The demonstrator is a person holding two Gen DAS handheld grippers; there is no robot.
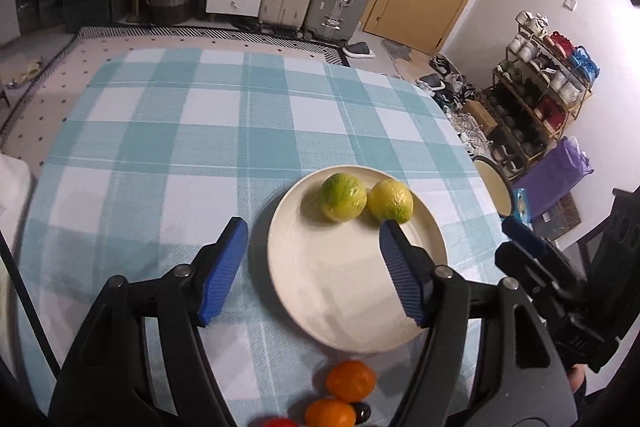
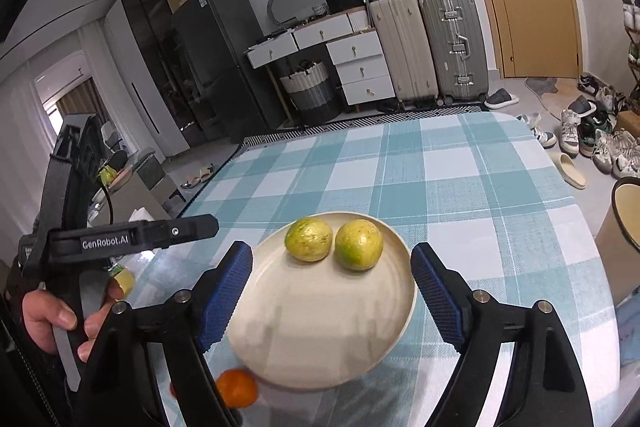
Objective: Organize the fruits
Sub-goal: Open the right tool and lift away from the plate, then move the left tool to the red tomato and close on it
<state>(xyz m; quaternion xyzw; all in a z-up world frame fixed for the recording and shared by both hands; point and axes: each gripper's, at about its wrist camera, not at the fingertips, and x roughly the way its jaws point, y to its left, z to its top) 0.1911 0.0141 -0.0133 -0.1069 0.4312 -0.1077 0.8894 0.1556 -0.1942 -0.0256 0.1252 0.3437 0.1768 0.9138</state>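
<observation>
where checked cloth (image 1: 160,147) spreads, round glossy plate (image 1: 312,291), two dimpled green-yellow fruits (image 1: 343,197)

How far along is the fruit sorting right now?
Done: two green-yellow fruits sit side by side on the cream plate. In hand: nothing; left claw and right claw are both open and empty. Left: two oranges lie on the checked cloth beside the plate.
</observation>
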